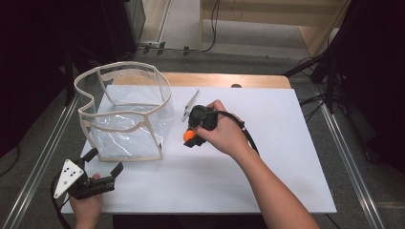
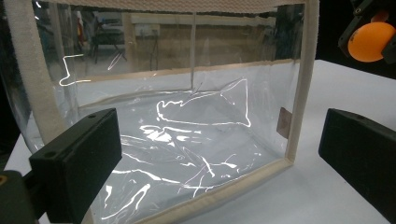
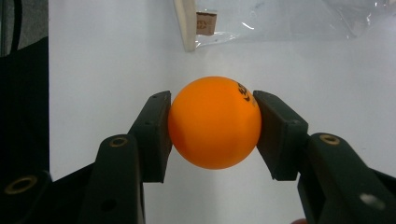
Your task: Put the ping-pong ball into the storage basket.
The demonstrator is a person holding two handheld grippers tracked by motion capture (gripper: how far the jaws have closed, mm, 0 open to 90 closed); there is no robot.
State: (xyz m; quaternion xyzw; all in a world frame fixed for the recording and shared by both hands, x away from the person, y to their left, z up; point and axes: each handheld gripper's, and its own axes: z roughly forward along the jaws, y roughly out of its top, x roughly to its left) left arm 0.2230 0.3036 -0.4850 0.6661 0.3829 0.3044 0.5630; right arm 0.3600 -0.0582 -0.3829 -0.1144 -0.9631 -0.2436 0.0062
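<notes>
Right now my right tool (image 3: 212, 135) is clenched on the orange ball (image 3: 214, 122), centre of the high view, just right of the clear bag (image 1: 125, 114) on the white surface (image 1: 267, 181). My left tool (image 1: 102, 162), lower left, has its jaws apart, holding nothing.

The right hand (image 1: 224, 133) reaches in from the lower right, forearm slanting across the table, wrist bent so that the right gripper (image 3: 212, 123) points toward the person's left and slightly down; its two jaws are clamped on the sides of an orange ball (image 3: 214, 122). The left hand (image 1: 88, 202) sits at the near left edge, with only the fist and wrist in view. It holds the left gripper (image 1: 102, 160) pointing forward, jaws spread wide with nothing between them.
</notes>
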